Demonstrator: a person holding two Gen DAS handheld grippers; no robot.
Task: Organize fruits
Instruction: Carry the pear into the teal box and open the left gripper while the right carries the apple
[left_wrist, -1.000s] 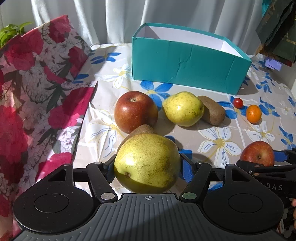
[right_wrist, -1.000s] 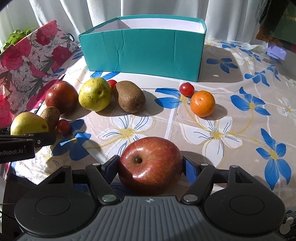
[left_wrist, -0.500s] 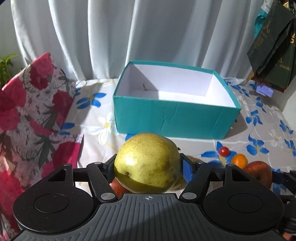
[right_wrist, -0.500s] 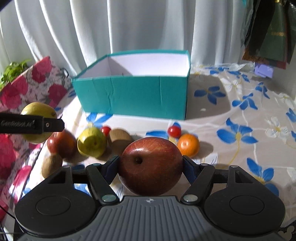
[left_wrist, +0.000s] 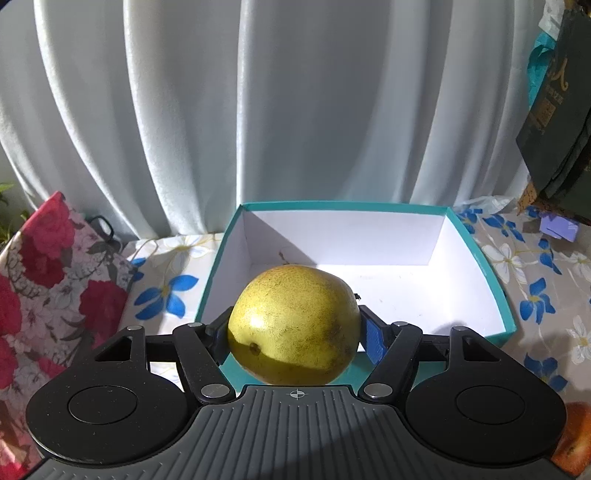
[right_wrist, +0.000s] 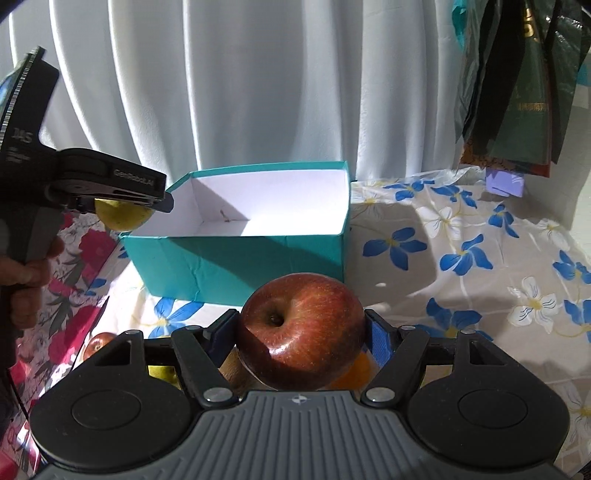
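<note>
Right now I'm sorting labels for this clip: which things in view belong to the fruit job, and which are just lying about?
Job:
pear in left tool
apple in right tool
teal box, nothing in it
orange on the table

Lying about:
curtain
floral bag
dark bags

A home, white curtain (left_wrist: 295, 110) behind, floral tablecloth (right_wrist: 461, 258), rose-print fabric (left_wrist: 48, 288) beside the table

The teal box (right_wrist: 243, 236) stands open-topped, its white inside bare, so entry from above is free. Its walls block any level approach. A white curtain (left_wrist: 295, 110) closes off the space behind the box. Right of the box, flowered tablecloth (right_wrist: 461, 258) lies bare.
</note>
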